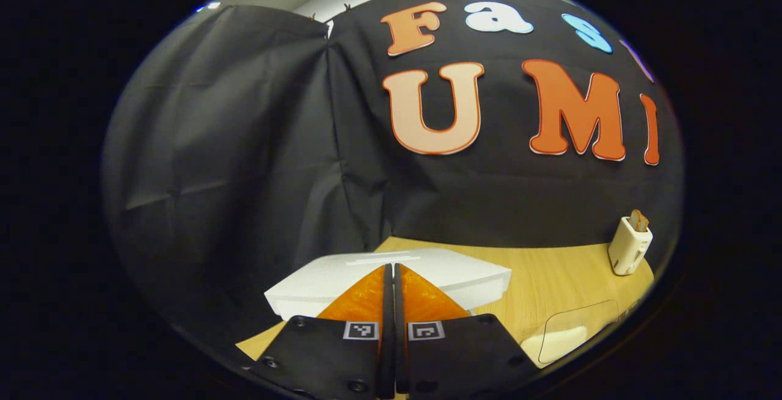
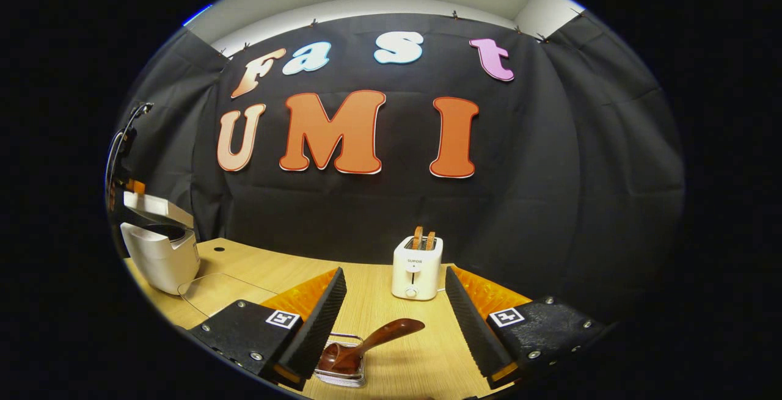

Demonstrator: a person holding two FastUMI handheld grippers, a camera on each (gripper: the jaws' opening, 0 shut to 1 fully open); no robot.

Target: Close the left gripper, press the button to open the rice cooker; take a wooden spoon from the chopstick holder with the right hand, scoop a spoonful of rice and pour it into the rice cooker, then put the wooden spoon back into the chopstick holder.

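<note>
The white rice cooker [image 2: 160, 253] stands at the table's far left in the right gripper view. Its lid [image 2: 149, 204] is tilted up over a dark opening. In the left gripper view the lid [image 1: 440, 275] shows as a white slab just beyond my left gripper [image 1: 391, 265], which is shut with nothing between its fingers. A dark wooden spoon [image 2: 372, 340] rests with its bowl in a small clear holder [image 2: 342, 370] and its handle pointing up and right. My right gripper [image 2: 394, 272] is open, its fingers on either side of the spoon without touching it.
A white toaster [image 2: 416, 265] with two slices in it stands at the back of the wooden table [image 2: 391, 317], also at the right in the left gripper view [image 1: 630, 244]. A clear container [image 2: 214, 290] sits beside the cooker, seen near the table edge [image 1: 574, 330].
</note>
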